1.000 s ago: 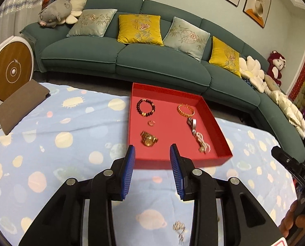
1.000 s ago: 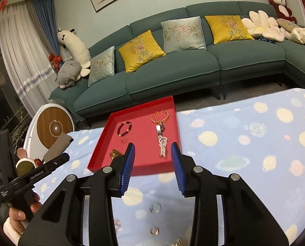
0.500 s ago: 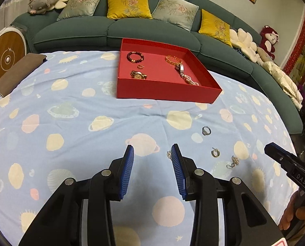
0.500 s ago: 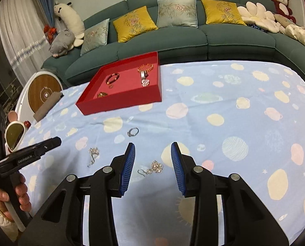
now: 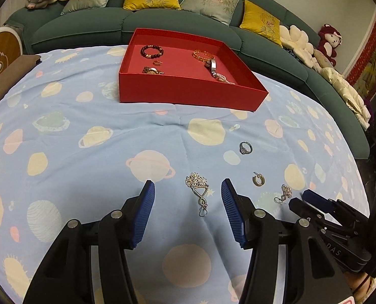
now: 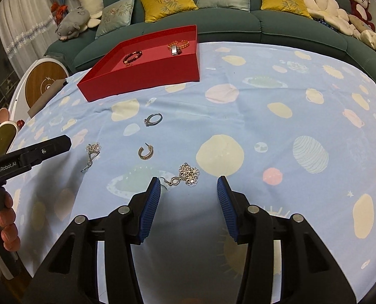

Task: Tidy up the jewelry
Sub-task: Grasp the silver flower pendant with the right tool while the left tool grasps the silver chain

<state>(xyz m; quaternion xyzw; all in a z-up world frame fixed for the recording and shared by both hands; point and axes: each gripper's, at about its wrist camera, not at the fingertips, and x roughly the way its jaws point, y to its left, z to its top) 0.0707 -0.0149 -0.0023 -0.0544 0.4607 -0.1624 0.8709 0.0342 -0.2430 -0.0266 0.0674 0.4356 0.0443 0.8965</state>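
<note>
A red tray (image 5: 188, 93) at the far side of the table holds a dark bead bracelet (image 5: 151, 52), a gold bracelet (image 5: 203, 55), a watch (image 5: 213, 65) and other pieces. On the cloth lie a silver ring (image 5: 245, 148), a hoop earring (image 5: 258, 179) and two flower earrings. My left gripper (image 5: 188, 187) hangs low over one flower earring (image 5: 198, 185); its jaws are opening and the pads are clear of the earring. My right gripper (image 6: 188, 181) is opening too, with the other flower earring (image 6: 188, 173) just past its fingertips, untouched.
A planet-print blue cloth (image 6: 264, 126) covers the table. A green sofa (image 5: 86, 22) with cushions runs behind it. A brown pad (image 5: 8, 76) lies at the far left edge. A hand (image 6: 5, 223) grips the left tool at the left of the right wrist view.
Both grippers came back from the tray and sank toward the cloth. Their jaws have widened. The loose earrings and ring now lie right at the fingertips.
</note>
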